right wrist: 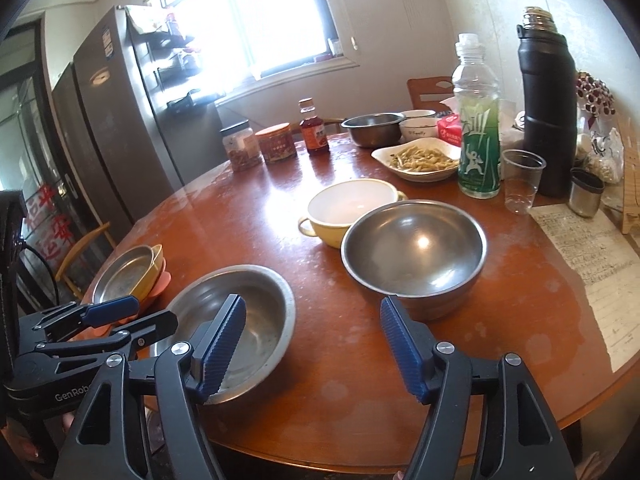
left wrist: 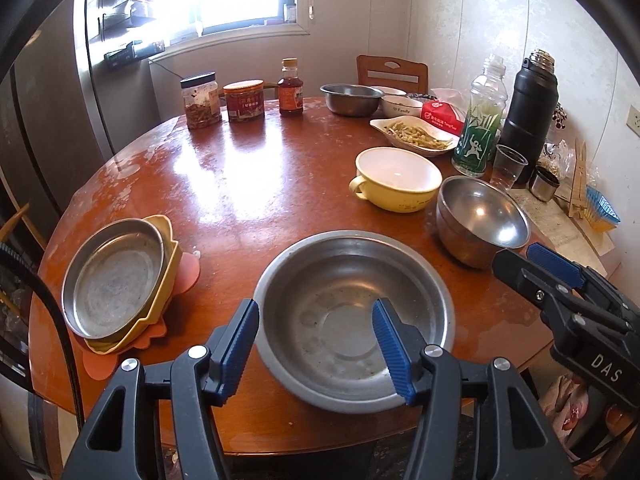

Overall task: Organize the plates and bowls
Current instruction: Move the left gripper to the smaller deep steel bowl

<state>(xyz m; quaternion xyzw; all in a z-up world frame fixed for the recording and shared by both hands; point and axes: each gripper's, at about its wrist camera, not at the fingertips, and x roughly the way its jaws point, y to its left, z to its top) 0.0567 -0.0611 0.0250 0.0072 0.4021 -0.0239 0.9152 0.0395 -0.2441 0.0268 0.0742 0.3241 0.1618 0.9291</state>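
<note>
On the round reddish-brown wooden table [left wrist: 240,184], a wide shallow stainless-steel basin [left wrist: 354,320] sits at the near edge. The left gripper [left wrist: 316,344] hangs just above the basin's near rim, its blue ribbed pads apart at a middling width with nothing between them. The right gripper [right wrist: 312,348] hangs over bare tabletop between that basin and a deep round stainless-steel bowl [right wrist: 414,254], its jaws spread fairly wide and empty. Just behind the deep bowl stands a yellow enamel bowl with a white inside and side handles [right wrist: 348,210], touching or nearly touching it. At the table's left edge a flat round metal plate [left wrist: 114,276] lies stacked in a yellow dish [left wrist: 170,268] on an orange mat [left wrist: 188,272]. Further back stand another steel bowl [left wrist: 352,98] and a white plate of food [left wrist: 414,136].
</note>
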